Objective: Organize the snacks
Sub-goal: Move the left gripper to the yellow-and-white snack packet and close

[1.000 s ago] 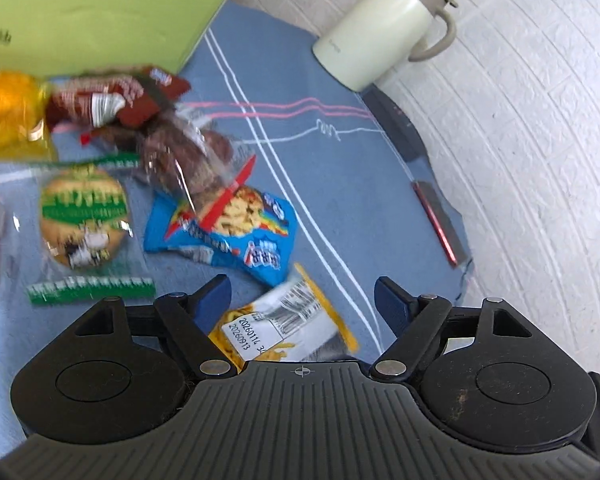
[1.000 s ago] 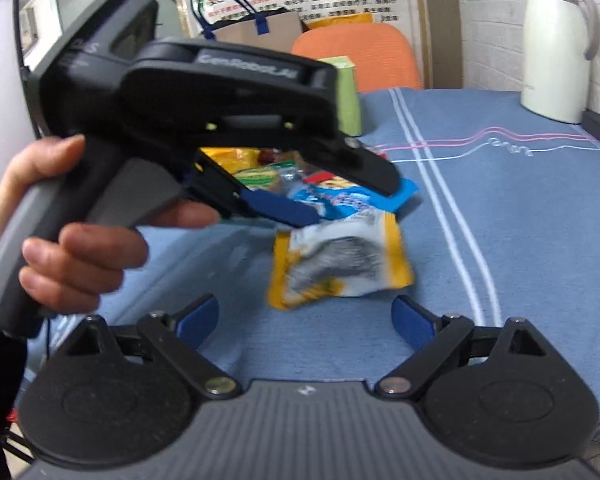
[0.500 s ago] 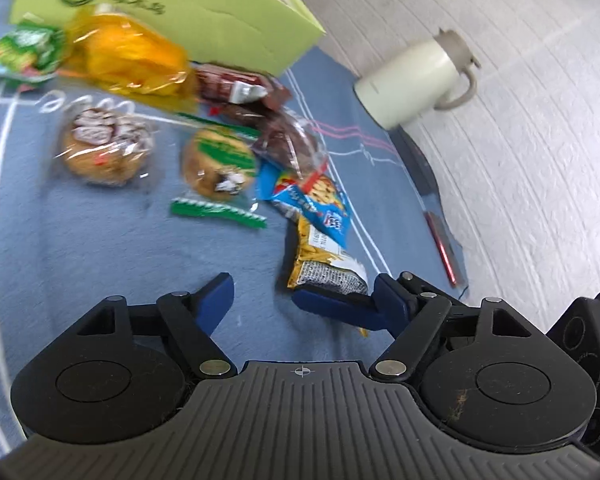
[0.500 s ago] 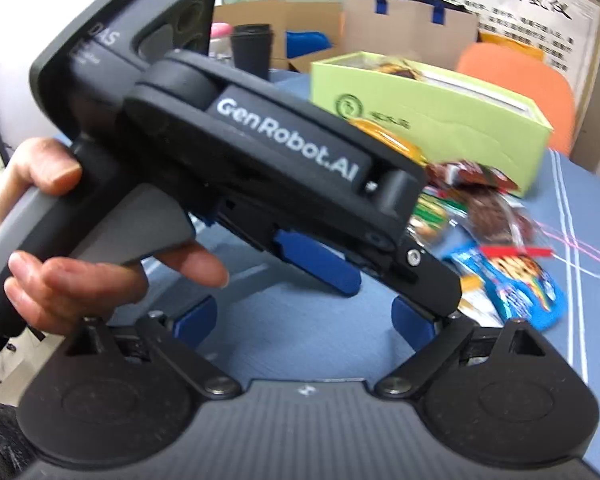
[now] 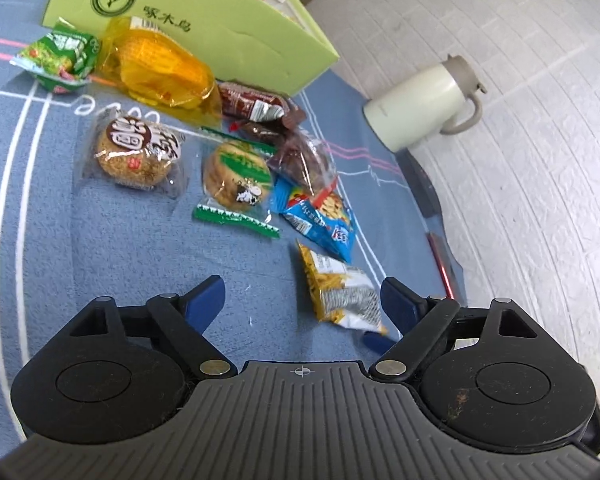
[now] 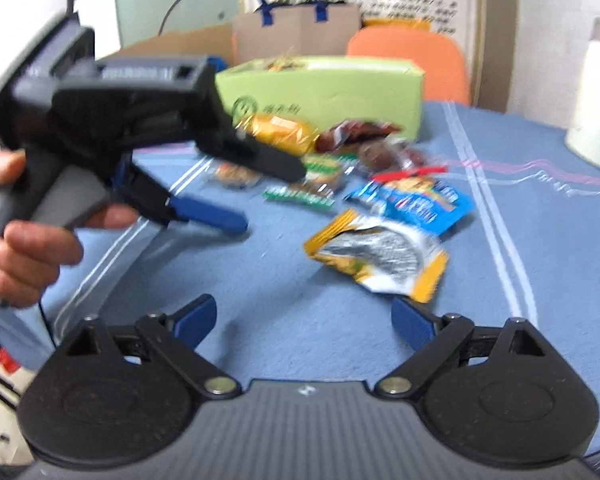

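- The left gripper (image 5: 300,300) hangs above the blue tablecloth (image 5: 120,248) with its jaws spread; they have just been opening wider, and nothing sits between the fingers.
- The yellow-and-silver snack bag (image 5: 338,292) lies flat on the cloth just inside the left gripper's right finger, not touched by it.
- The right gripper (image 6: 304,320) is also open and empty; the same snack bag (image 6: 384,256) lies just ahead of its right finger.
- Beyond the left gripper the other snacks lie loose: a blue packet (image 5: 320,220), a green-edged biscuit (image 5: 236,184), a round cake (image 5: 134,152), a dark wrapped snack (image 5: 304,160), a red-brown bar (image 5: 252,104), a yellow bag (image 5: 160,72) and a small green packet (image 5: 60,58).
- The green box (image 5: 204,20) stands farthest ahead, with the yellow bag and the bar against its front wall.
- A hand (image 6: 24,240) holds the left gripper in the right wrist view, which is blurred.
- The step looks like picking the nearest snack for the box; nothing is held yet.
- Next, one gripper likely needs to centre its fingers over the yellow-and-silver bag, lower, and close on its crinkled edge, which may slip.
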{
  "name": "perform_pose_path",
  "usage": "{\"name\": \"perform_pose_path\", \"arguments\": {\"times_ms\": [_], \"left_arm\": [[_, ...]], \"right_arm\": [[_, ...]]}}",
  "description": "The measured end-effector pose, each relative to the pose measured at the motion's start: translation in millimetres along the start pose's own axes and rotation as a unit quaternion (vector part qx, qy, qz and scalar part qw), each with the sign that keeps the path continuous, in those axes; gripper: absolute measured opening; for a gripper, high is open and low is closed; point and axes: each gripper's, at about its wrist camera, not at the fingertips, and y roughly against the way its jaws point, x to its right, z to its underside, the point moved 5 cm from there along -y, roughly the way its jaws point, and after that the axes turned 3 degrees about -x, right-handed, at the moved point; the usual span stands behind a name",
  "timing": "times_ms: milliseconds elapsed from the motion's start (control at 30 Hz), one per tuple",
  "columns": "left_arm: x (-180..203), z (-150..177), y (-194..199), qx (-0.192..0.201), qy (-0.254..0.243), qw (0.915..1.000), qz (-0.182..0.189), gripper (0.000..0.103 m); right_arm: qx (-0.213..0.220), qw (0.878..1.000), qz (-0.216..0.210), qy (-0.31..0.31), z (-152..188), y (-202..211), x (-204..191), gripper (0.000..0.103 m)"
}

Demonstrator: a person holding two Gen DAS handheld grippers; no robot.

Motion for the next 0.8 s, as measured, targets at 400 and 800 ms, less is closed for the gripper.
{"name": "perform_pose_path", "arguments": {"times_ms": [400,800], "left_arm": [[3,14,11,0.007,0.017,0.9995,-0.025,0.073],[15,12,-8,0.001,0.036,0.9992,-0.020,0.074]], "right_arm": [[-0.015,0.999,-0.033,0.026,-27,-42,37,0.093],[0.007,1.000,-0.018,0.024,-15,-21,8,0.093]]}}
